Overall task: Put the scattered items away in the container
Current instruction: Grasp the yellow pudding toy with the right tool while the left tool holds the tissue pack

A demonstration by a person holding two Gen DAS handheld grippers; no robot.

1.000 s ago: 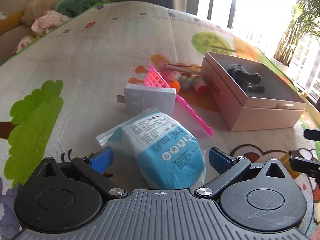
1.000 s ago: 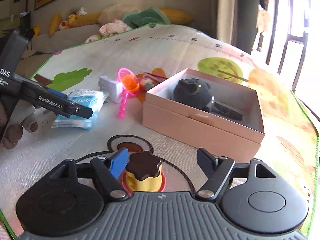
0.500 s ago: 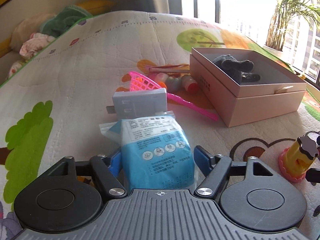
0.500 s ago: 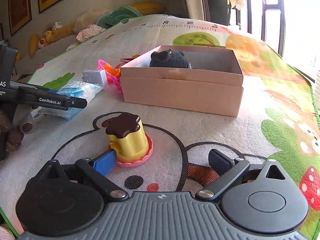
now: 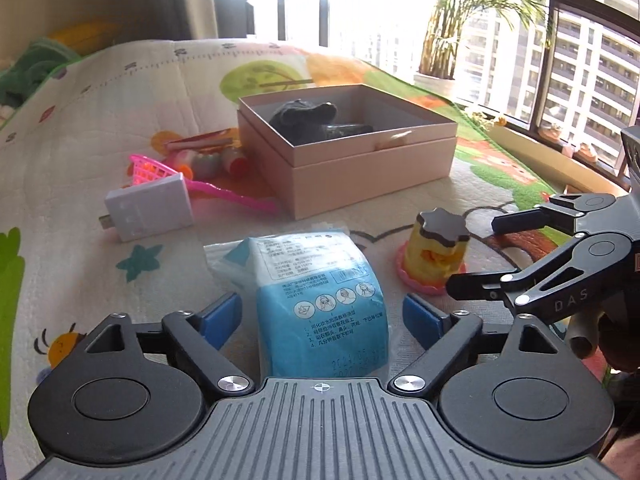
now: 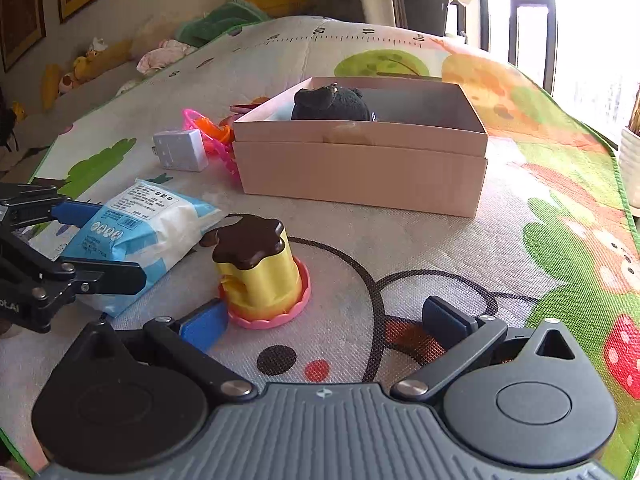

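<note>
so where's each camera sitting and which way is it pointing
Left wrist: on the left gripper, low over the mat, facing the blue packet and pink box; the right gripper intrudes at right.
Right wrist: on the right gripper, facing the pudding toy and box; the left gripper intrudes at left.
Shared: packet, toy, box, white adapter.

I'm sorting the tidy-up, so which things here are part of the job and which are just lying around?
Job:
- pink cardboard box
- blue-and-white plastic packet
- yellow toy pudding with brown top
- white plug adapter
- pink plastic toy net

Lying about:
- potted palm
- green cushion
</note>
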